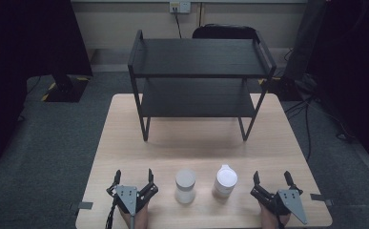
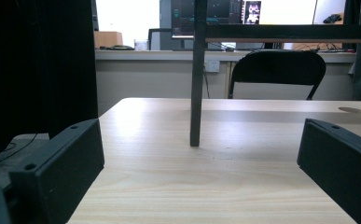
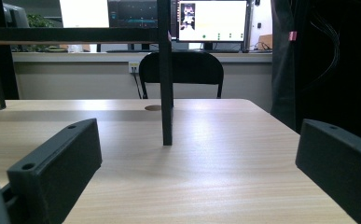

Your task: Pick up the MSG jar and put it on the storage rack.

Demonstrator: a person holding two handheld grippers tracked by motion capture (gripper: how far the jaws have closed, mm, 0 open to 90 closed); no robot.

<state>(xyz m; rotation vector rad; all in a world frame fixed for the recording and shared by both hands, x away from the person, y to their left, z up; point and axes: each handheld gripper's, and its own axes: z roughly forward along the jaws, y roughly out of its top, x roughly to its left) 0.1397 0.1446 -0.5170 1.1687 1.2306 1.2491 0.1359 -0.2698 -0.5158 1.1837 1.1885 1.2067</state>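
Two pairs of tongs rest at the near edge of a pale wooden surface [image 1: 125, 143], one in each of the person's hands. The left tongs [image 1: 133, 181] have their jaws spread wide and hold nothing. The right tongs [image 1: 272, 180] are spread just as wide and are also empty.

Two small containers stand upright on the surface between the tongs. A frosted jar [image 1: 185, 186] sits just inward of the left tongs, to their right. A white cup [image 1: 225, 181], capped with a lid that has a small tab, sits just inward of the right tongs, to their left. The jar is nearer the left hand and the cup is nearer the right hand. Their long axes run straight up, so each would probably be taken from the side.

Ahead of both tongs, well apart from them, stands one black rack [image 1: 199, 71] with two shelves, both bare. From each gripper view, one rack leg rises from the wood between the open jaws: a leg [image 2: 196, 93] ahead of the left tongs, a leg [image 3: 166, 79] ahead of the right.

Count: two tongs, one jar, one cup, one rack.
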